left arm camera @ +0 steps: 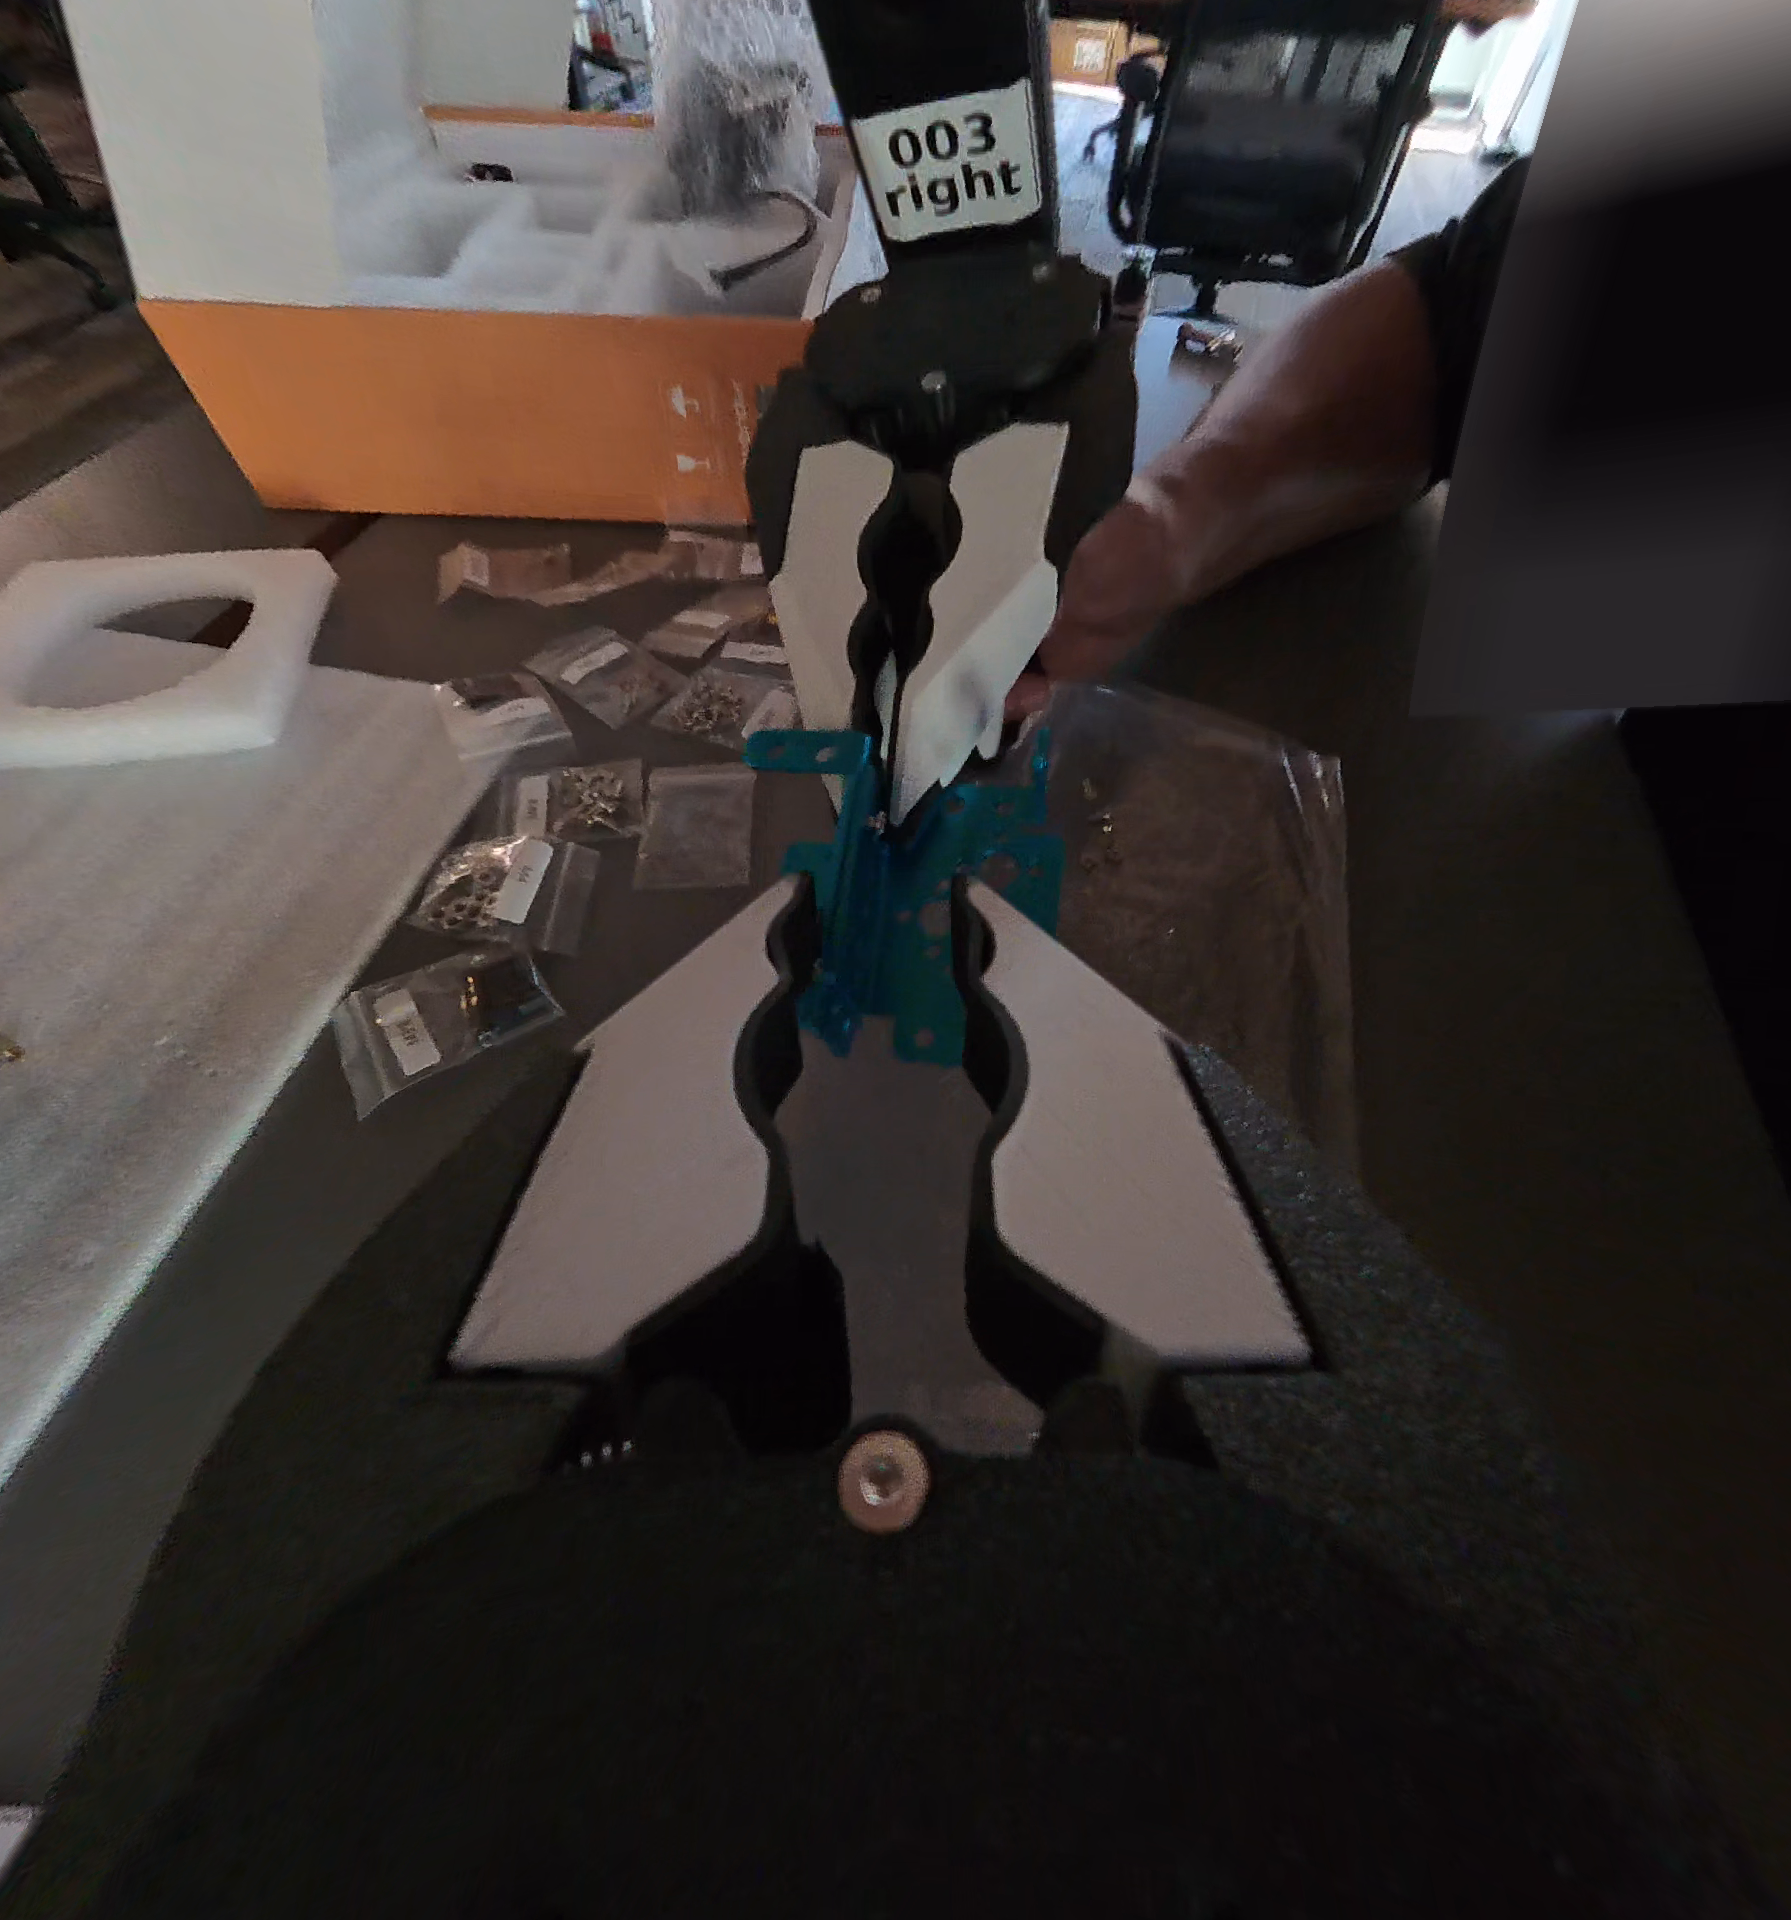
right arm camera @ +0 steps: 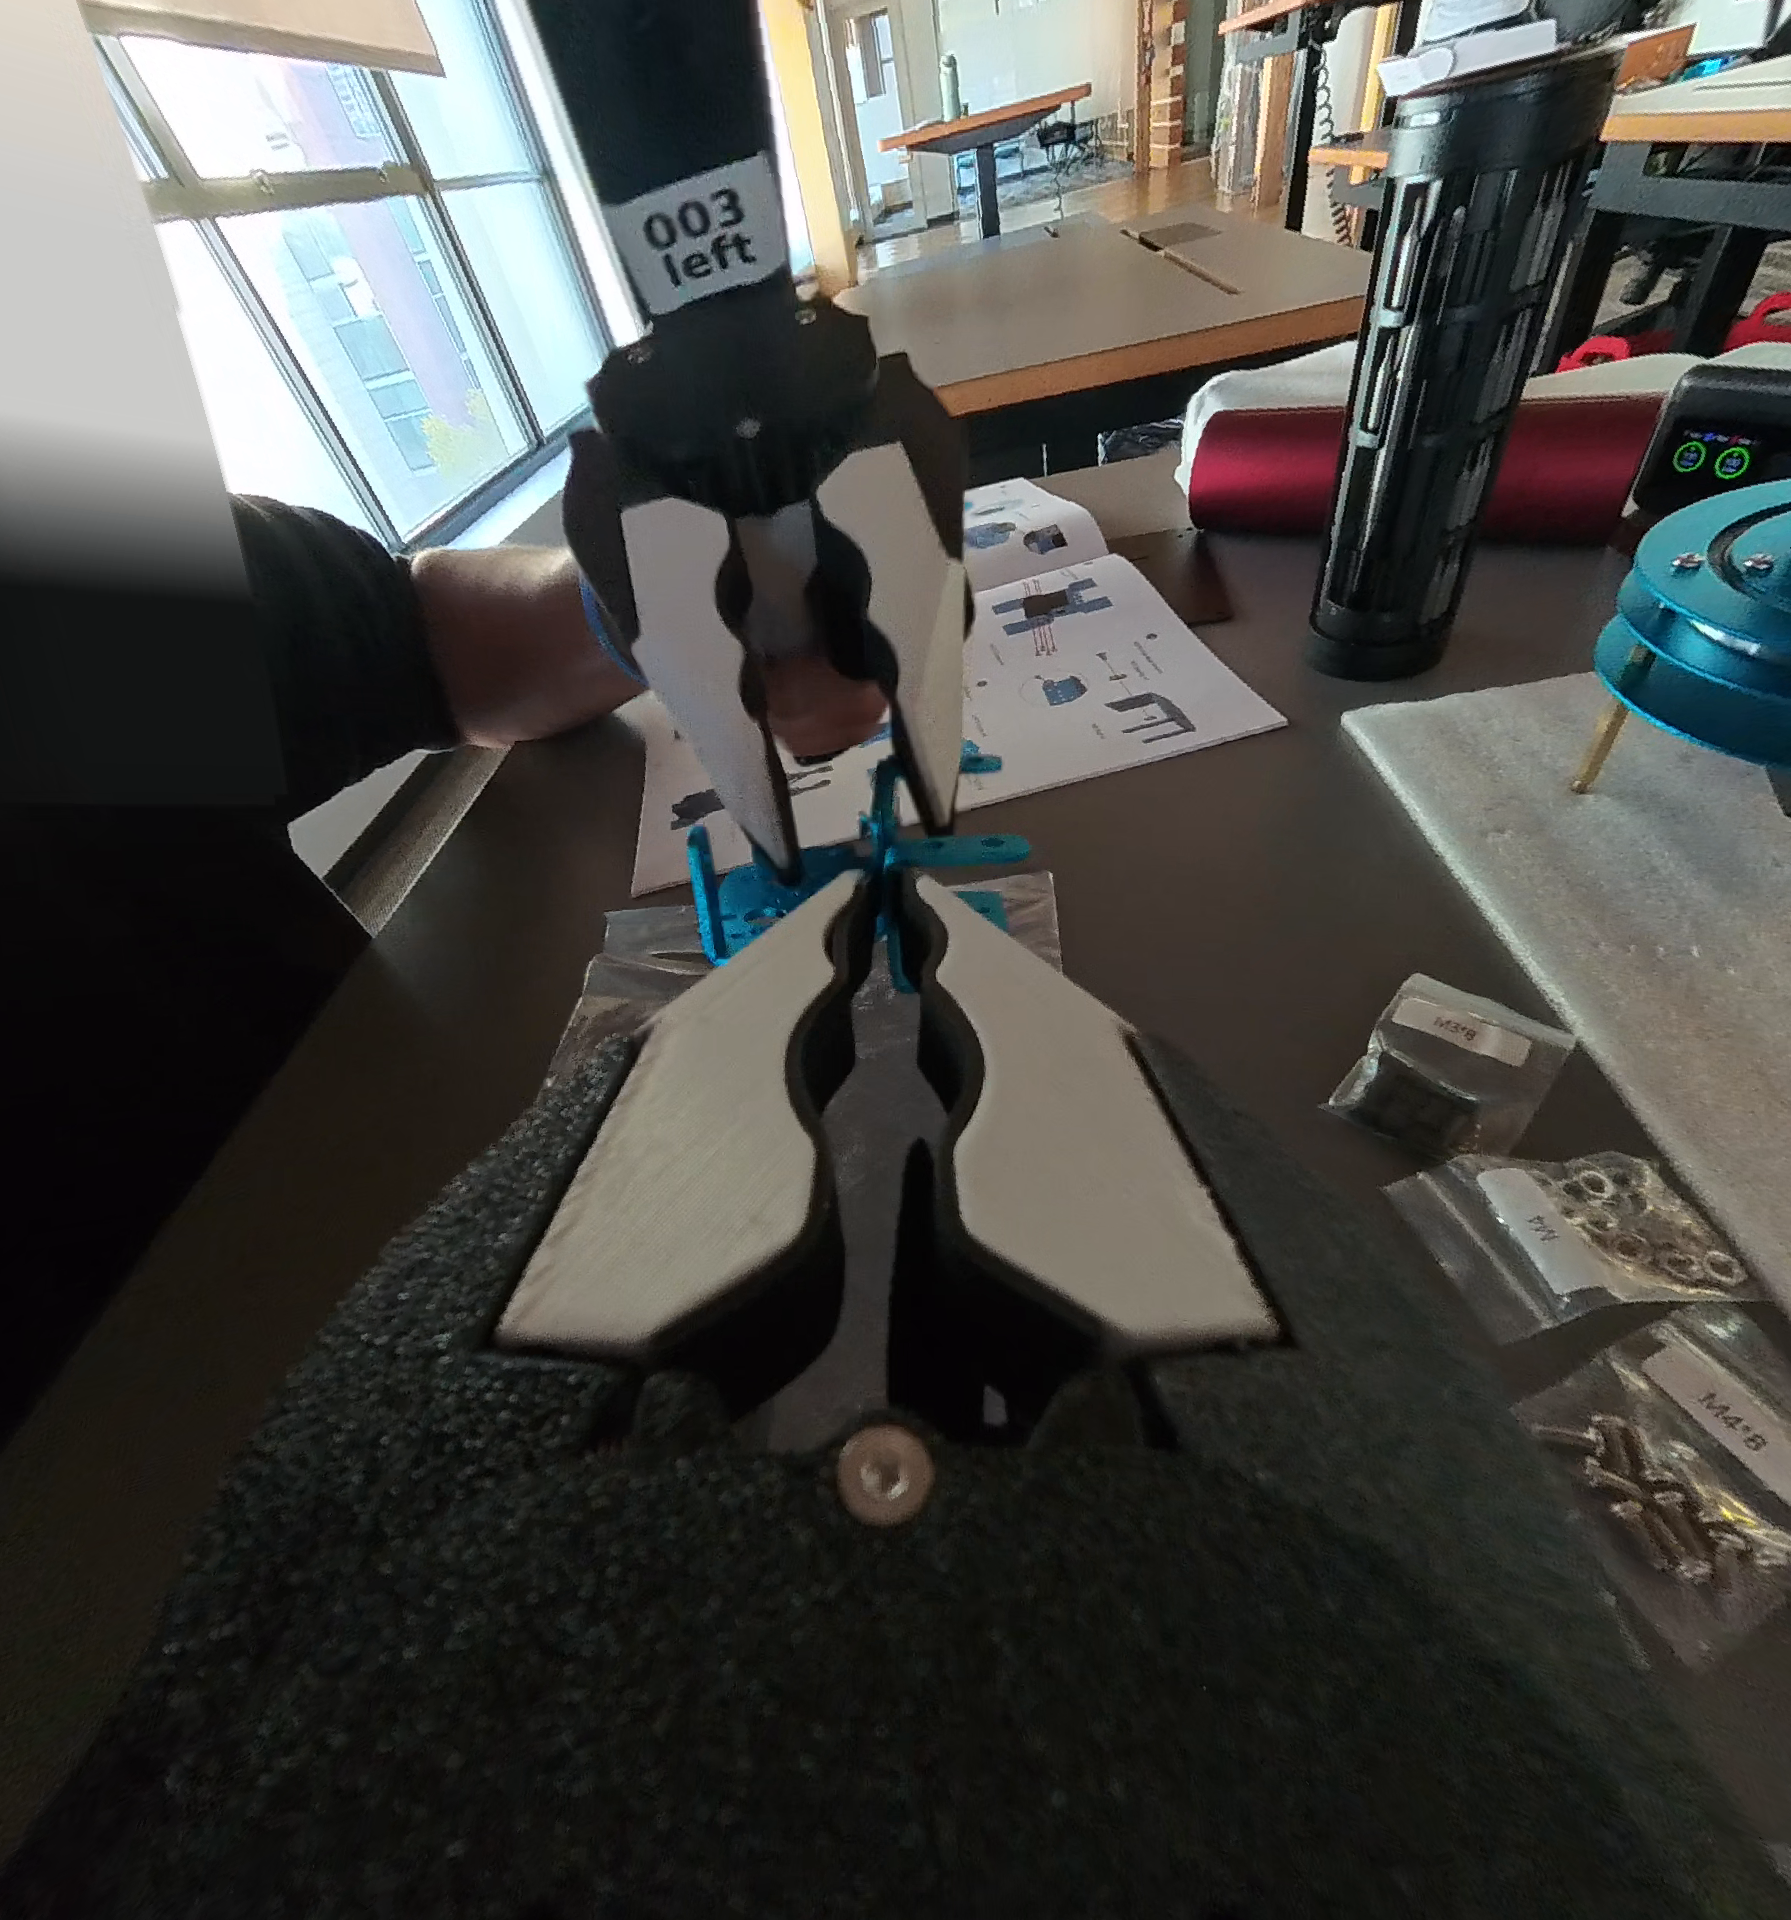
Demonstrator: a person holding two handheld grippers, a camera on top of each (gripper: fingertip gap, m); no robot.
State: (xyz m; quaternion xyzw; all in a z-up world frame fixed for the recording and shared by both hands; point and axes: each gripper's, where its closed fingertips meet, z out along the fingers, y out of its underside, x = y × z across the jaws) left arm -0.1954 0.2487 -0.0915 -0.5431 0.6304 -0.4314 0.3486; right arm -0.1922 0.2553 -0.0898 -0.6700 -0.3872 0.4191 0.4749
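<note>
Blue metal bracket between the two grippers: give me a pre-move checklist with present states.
1. Left gripper straddles the blue perforated metal bracket: ok.
2. Left jaws actually clamped on it: cannot tell.
3. Right gripper shut on the bracket's thin upright blue strut: ok.
4. Clear plastic bag under the bracket is free of both grippers: cannot tell.
5. Small labelled bags of screws lie apart from the bracket: ok.

Left gripper (left arm camera: 878, 894) parted, right gripper (right arm camera: 886, 888) nearly closed, tip to tip.
</note>
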